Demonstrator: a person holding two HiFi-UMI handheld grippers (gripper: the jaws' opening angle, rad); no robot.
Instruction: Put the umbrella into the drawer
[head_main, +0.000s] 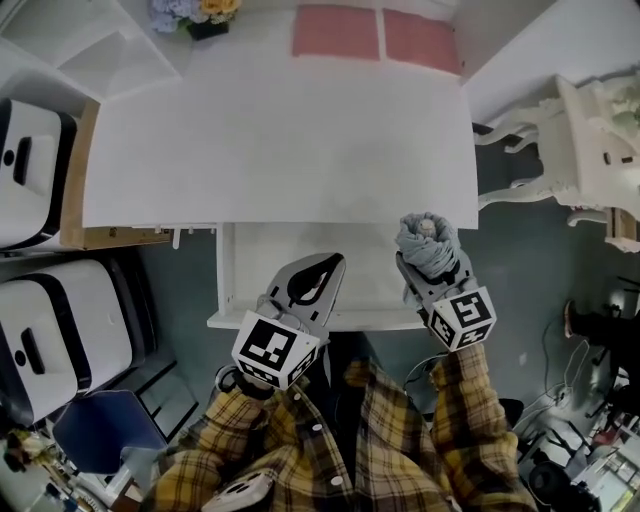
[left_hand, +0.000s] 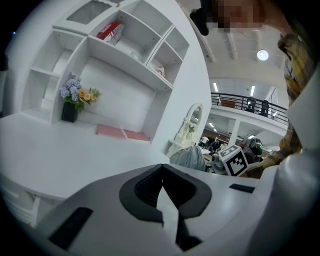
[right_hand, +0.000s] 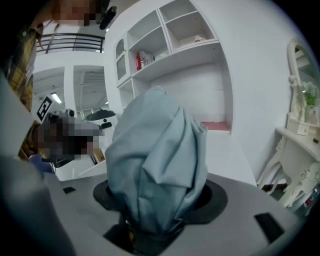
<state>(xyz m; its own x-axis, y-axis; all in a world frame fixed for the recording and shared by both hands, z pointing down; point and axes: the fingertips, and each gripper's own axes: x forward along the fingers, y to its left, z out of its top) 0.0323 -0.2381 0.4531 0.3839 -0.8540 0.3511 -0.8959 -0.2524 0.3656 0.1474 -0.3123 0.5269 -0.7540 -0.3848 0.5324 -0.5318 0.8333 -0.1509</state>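
Holding entry: folded grey-blue umbrella (head_main: 424, 243), pinched between the jaws of the right gripper (head_main: 432, 268), its bunched fabric filling the gap between them. Position: over the right end of the open white drawer (head_main: 250, 262), which is pulled out under the front edge of the white desk (head_main: 280, 140). Left gripper (head_main: 316, 274): jaws pressed together with nothing between them, over the drawer's middle. Desk rear: flowers (head_main: 195, 12), two pink mats (head_main: 335, 32).
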